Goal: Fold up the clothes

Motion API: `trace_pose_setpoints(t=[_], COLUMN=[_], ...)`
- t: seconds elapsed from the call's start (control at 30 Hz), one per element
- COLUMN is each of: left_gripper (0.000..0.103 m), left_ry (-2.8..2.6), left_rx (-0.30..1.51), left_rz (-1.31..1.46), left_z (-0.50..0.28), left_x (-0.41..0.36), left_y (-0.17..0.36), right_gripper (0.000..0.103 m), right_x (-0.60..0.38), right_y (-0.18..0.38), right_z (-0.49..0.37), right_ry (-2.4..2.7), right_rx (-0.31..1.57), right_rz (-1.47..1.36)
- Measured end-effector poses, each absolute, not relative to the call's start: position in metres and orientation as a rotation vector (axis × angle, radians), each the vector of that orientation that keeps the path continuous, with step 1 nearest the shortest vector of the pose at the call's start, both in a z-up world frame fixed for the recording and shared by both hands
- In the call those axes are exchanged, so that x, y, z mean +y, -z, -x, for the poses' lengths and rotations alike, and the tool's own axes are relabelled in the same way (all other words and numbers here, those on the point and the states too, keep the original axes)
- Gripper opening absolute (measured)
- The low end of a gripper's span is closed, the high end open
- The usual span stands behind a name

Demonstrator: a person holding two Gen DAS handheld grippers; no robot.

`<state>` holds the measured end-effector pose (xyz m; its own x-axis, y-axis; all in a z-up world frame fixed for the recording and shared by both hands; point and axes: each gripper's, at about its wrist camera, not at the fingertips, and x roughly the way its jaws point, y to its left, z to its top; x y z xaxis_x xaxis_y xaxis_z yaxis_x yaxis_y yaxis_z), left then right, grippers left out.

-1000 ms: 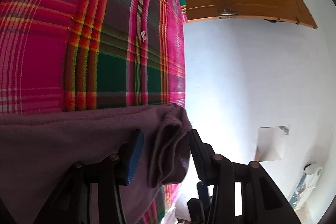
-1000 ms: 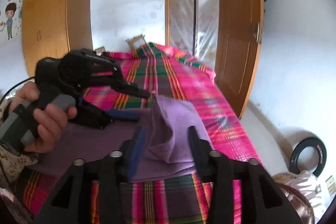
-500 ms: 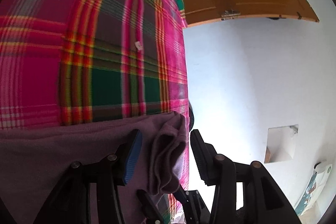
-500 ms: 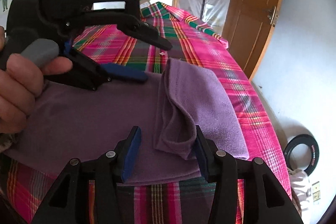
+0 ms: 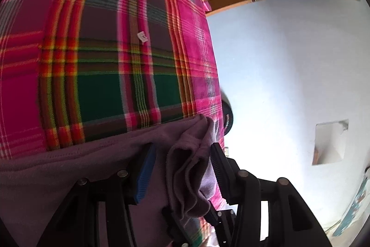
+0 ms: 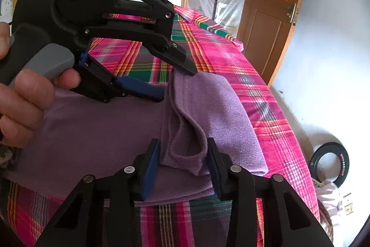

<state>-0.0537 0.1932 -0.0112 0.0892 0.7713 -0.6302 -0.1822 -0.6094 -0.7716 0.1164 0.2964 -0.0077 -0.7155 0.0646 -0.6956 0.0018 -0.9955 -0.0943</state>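
Observation:
A purple fleece garment [image 6: 92, 131] lies spread on the plaid bed cover [image 6: 266, 96], its right part turned over into a flap. A raised fold [image 6: 185, 145] runs between both grippers. My right gripper [image 6: 183, 142] is open at the fold's near end, with the cloth loose between its blue pads. My left gripper [image 6: 177, 85], held by a hand [image 6: 23, 103], is open at the far end, one finger above the fold and one beside it. In the left wrist view the bunched fold [image 5: 187, 168] hangs between the left gripper's [image 5: 182, 149] spread fingers, clear of the blue pad.
The bed's right edge drops to a pale floor where a black tyre [image 6: 330, 163] lies. A wooden door [image 6: 272, 15] stands open beyond the bed. A small white tag [image 5: 142, 36] sits on the bed cover [image 5: 104, 61].
Both grippers have come down and closer to the bed with the fold between their fingers. The left gripper now looms larger in the right wrist view. The flap lies flatter.

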Motion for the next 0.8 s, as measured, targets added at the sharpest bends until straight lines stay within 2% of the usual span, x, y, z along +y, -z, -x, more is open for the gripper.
trace_pose_setpoints(t=[0.07,0.13,0.27,0.3,0.37,0.8], left_gripper=[0.049,0.048,0.027,0.021,0.018,0.015], left_ry=[-1.626,-1.618,-1.599,-1.592,-1.586,-1.639], left_rx=[-0.573,-0.587,-0.606,-0.614,-0.623,-0.578], left_rz=[1.628,1.641,1.657,1.656,1.633,1.553], left_z=[0.055,0.058,0.062,0.062,0.063,0.060], left_x=[0.196,0.197,0.197,0.197,0.196,0.170], left_y=[0.010,0.011,0.016,0.017,0.014,-0.021], right_gripper=[0.026,0.021,0.010,0.009,0.009,0.008], right_x=[0.297,0.295,0.295,0.295,0.294,0.259], right_y=[0.006,0.005,0.001,0.000,-0.005,-0.045], right_z=[-0.115,-0.117,-0.114,-0.113,-0.114,-0.139], right_ry=[-2.868,-2.862,-2.850,-2.847,-2.847,-2.946], right_rx=[-0.148,-0.156,-0.167,-0.169,-0.172,-0.219], right_rz=[1.160,1.151,1.139,1.137,1.122,1.007])
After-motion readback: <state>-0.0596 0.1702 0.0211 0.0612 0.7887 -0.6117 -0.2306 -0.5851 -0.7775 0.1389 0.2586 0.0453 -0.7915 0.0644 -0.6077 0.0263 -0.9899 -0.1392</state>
